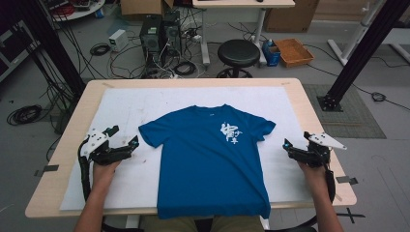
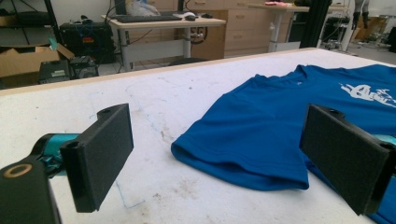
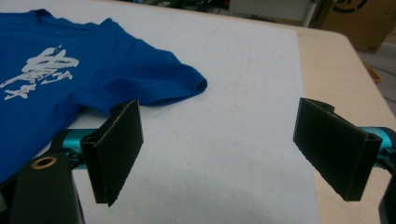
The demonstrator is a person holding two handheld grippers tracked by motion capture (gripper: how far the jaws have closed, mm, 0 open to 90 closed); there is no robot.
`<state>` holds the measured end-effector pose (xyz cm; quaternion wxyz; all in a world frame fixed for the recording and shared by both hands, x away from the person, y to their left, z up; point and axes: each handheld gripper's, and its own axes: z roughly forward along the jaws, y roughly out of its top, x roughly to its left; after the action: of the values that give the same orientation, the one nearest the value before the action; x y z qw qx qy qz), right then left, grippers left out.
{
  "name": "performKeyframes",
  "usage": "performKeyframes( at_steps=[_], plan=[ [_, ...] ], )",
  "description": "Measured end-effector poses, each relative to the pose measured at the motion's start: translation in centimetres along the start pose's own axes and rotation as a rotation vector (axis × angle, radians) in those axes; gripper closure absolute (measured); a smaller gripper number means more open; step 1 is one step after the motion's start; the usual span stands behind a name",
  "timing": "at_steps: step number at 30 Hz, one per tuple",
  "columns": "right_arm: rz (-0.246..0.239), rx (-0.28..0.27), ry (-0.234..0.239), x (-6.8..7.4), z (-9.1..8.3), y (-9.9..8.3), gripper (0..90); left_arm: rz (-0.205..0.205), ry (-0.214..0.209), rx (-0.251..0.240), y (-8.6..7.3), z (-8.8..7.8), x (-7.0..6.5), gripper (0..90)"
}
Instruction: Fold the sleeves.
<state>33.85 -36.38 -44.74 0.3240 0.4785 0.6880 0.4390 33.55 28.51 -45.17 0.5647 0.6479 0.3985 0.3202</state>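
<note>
High view cuts off the blue T-shirt's hem below the table edge.

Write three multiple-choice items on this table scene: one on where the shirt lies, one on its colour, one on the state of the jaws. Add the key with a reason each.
1. Where does the shirt lie?
A. Between the left gripper and the right gripper
B. On the stool
C. Left of both grippers

2. What colour is the shirt?
A. Red
B. Blue with a white print
C. Plain black

3. How do the jaws of the two grippers stand?
A. Both shut on a sleeve
B. Left shut, right open
C. Both open, nothing between them

Key:
1 A, the high view shows the shirt flat on the white mat with a gripper at each side.
2 B, the cloth is blue and the print on the chest is white.
3 C, each gripper view shows its pads wide apart over the mat, clear of the cloth.
</note>
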Motion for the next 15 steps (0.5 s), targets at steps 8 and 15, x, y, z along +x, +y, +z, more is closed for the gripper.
performKeyframes(
  at_steps=[8, 15],
  plan=[
    [0.121, 0.050, 0.072, 0.2, 0.9, 1.9, 15.6, -0.005, 0.008, 0.011, 0.0, 0.1, 0.0, 13.7],
    [0.153, 0.111, 0.068, 0.6, 3.6, 4.3, 15.6, -0.021, 0.010, 0.008, 0.0, 0.1, 0.1, 13.7]
  ],
)
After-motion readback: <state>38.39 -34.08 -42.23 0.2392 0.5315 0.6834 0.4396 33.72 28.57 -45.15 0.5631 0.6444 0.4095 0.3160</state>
